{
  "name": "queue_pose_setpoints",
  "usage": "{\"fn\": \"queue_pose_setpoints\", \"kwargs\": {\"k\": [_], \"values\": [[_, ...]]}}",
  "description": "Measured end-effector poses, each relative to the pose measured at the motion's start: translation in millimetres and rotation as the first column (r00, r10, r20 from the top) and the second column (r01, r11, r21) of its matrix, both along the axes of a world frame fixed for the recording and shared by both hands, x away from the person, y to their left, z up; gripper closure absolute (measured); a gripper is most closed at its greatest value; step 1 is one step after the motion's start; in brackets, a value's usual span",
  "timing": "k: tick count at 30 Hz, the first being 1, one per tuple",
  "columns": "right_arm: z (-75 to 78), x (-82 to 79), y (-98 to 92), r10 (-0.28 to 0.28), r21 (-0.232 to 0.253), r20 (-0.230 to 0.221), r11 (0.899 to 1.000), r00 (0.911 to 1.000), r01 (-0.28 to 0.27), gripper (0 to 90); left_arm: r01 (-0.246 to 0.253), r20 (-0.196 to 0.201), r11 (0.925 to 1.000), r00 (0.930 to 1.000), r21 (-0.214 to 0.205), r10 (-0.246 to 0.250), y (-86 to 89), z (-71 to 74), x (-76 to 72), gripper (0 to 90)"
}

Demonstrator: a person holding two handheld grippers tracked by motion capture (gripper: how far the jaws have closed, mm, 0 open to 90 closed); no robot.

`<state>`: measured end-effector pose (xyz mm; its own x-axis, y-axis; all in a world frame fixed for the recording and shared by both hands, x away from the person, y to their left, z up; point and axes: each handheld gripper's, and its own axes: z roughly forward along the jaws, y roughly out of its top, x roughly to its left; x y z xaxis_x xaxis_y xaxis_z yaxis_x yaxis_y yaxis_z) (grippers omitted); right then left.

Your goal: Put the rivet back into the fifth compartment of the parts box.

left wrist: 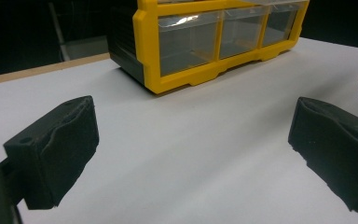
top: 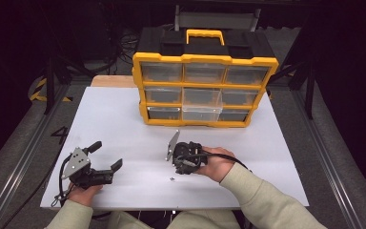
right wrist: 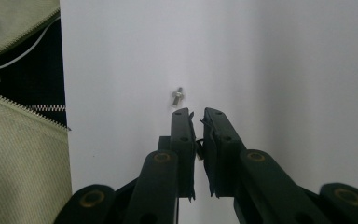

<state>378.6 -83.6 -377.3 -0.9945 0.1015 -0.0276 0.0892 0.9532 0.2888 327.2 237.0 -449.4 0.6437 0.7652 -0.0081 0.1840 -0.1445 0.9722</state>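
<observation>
Two black grippers and one tiny screw on a white table

Right gripper [right wrist: 196, 116] has its jaws pressed together with nothing between them; the little screw [right wrist: 177, 97] lies on the table [top: 124, 119] just past its tips, at 11 o'clock. Left gripper [top: 106, 157] has its jaws wide apart. The yellow drawer box [top: 205, 90] stands at 12 o'clock.

A tiny screw [right wrist: 177, 97] lay on the white tabletop [top: 124, 124] just beyond the right claw [right wrist: 196, 116] — too small to tell its head type. The yellow organizer [left wrist: 200, 42] was cut off by the top edge in the left gripper view — its drawer contents blurred.
</observation>
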Motion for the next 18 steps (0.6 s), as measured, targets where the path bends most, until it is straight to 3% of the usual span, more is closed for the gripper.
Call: {"fn": "queue_pose_setpoints", "kwargs": {"k": [17,18], "values": [[61.1,7.2,-2.4,-0.009,0.021,0.042,1.000,0.9991,0.009,82.7,-0.001,0.002,1.0000,1.0000,0.001,0.001,0.0,0.2,-0.6,2.6],[69.7,8.9,-2.9,-0.018,0.021,0.047,1.000,0.9988,0.017,82.7,-0.001,0.002,1.0000,1.0000,0.000,0.001,0.3,0.3,-0.7,2.6]]}}
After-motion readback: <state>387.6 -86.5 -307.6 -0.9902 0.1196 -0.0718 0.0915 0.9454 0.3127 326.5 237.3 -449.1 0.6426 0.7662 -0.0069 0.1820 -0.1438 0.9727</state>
